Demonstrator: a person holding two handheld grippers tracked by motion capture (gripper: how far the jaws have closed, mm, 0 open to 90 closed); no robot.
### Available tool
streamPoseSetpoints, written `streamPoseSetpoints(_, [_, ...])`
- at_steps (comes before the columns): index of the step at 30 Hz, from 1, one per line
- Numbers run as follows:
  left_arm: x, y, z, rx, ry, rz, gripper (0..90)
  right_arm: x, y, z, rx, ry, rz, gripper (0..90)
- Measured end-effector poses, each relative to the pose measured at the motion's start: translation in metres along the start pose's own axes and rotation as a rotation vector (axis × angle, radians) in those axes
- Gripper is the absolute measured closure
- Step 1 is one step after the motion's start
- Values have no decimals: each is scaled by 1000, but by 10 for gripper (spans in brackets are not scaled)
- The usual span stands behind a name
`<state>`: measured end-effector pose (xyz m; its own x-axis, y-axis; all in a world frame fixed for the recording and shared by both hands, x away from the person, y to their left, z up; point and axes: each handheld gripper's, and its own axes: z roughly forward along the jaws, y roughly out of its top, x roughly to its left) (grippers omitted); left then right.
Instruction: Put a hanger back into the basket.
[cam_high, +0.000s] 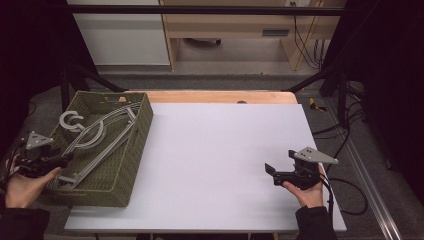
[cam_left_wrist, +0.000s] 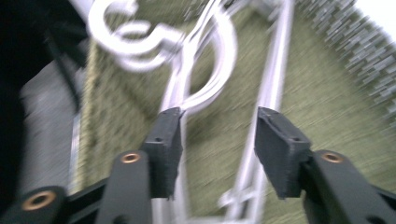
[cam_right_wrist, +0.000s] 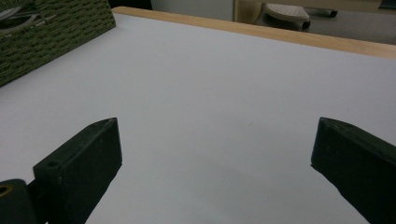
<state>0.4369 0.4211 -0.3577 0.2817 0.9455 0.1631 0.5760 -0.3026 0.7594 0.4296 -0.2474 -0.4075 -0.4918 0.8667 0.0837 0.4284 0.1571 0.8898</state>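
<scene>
White table (cam_high: 215, 150) with a wooden far edge, dark room; green basket (cam_high: 132, 165) of hangers (cam_high: 100, 137) — both grippers' jaws spread, pinching nothing.

Motion-blurred hangers (cam_left_wrist: 205, 70) and basket (cam_left_wrist: 327, 107) in left gripper view

The room is dim, dark at both sides around the evenly lit pale worktop (cam_high: 225, 165), and the left gripper view smears the hangers (cam_left_wrist: 205, 70) with motion blur.

Black tongs (cam_high: 270, 172), dark sleeves (cam_high: 315, 222)
</scene>
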Motion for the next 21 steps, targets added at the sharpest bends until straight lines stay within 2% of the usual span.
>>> streamPoseSetpoints(2, [-9,1,-5,-51,-32,-13,446,0,0,0,-2,-3,2,22])
streamPoseSetpoints(4, [-21,2,-9,-112,-81,-34,410,0,0,-1,-7,-2,5,22])
streamPoseSetpoints(6, [-30,4,-11,-155,-128,-35,384,0,0,-2,-11,-3,6,22])
streamPoseSetpoints(8, [-41,6,-12,-193,-193,-37,341,0,0,-2,-19,1,1,22])
streamPoseSetpoints(10, [-55,9,-13,-233,-229,-36,303,0,1,-3,-25,-1,7,20])
streamPoseSetpoints(14, [-77,12,-12,-282,-296,-42,215,0,1,-5,-51,4,-1,20])
streamPoseSetpoints(16, [-88,12,-10,-290,-317,-30,175,0,1,-7,-59,5,0,20])
streamPoseSetpoints(21, [-111,13,-2,-300,-367,6,168,-2,2,-11,-78,11,-4,20])
